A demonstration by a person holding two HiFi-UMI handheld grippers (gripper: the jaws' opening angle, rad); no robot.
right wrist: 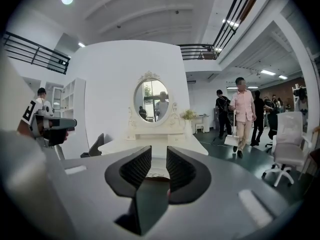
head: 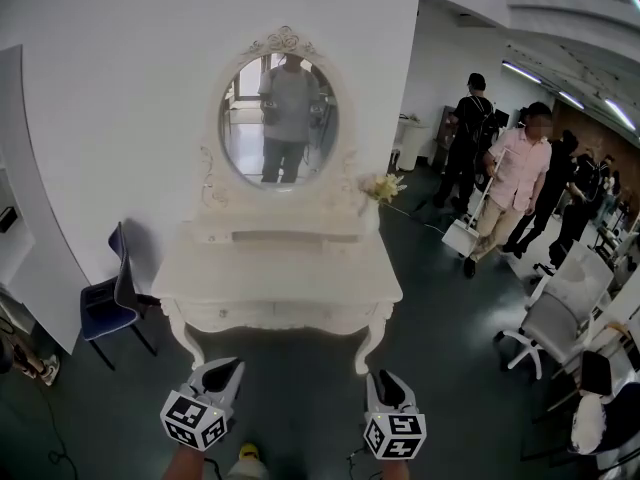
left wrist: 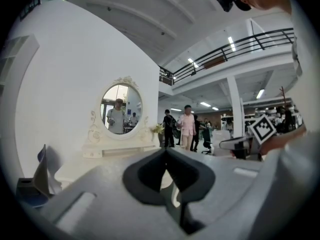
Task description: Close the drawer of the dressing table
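The white dressing table (head: 280,273) with its oval mirror (head: 279,118) stands against the wall, straight ahead of me. Its drawer fronts (head: 275,316) run along the front apron, and none visibly sticks out from here. Both grippers hang in the air short of the table's front edge, touching nothing. My left gripper (head: 228,368) points at the table's left leg, and its jaws meet at the tips in the left gripper view (left wrist: 166,151). Over by the right leg, my right gripper (head: 385,380) has a narrow empty gap between its pads (right wrist: 159,156).
A blue chair (head: 110,303) stands left of the table. A small bunch of flowers (head: 383,186) sits at the table's back right corner. Several people (head: 515,183) walk at the right, beside white office chairs (head: 560,318). Dark floor lies between me and the table.
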